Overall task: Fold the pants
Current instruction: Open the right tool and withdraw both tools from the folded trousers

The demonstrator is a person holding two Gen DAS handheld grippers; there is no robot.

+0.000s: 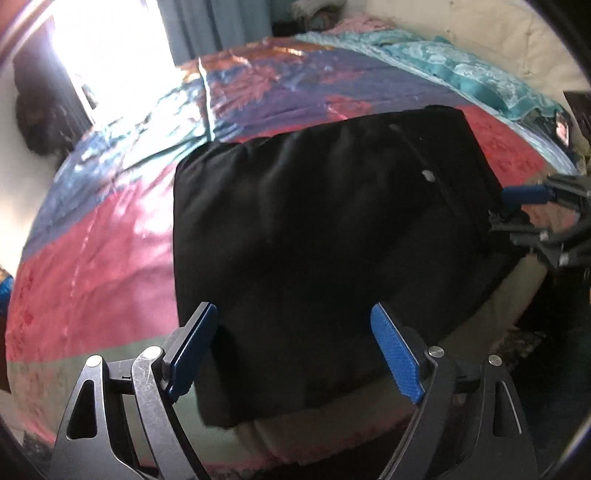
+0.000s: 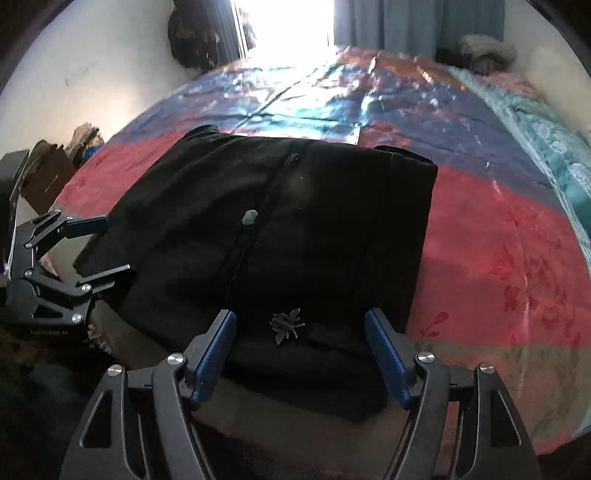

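Black pants (image 1: 325,240) lie folded into a thick rectangle at the near edge of the bed. In the right wrist view the pants (image 2: 295,240) show a metal button (image 2: 250,218) and a small grey emblem (image 2: 286,325). My left gripper (image 1: 291,310) hovers open over the near part of the pants, nothing between its blue pads. From the right wrist view, the left gripper (image 2: 116,243) stands open at the pants' left edge. My right gripper (image 2: 300,314) is open above the near hem, holding nothing. It also shows as the right gripper (image 1: 498,210) beside the pants' right edge.
A shiny patchwork bedcover (image 2: 498,258) in red, purple and blue spreads around the pants. A teal cloth (image 1: 461,74) lies along the far right side. A bright window with curtains (image 2: 406,22) is behind the bed. A brown box (image 2: 44,181) stands at the left.
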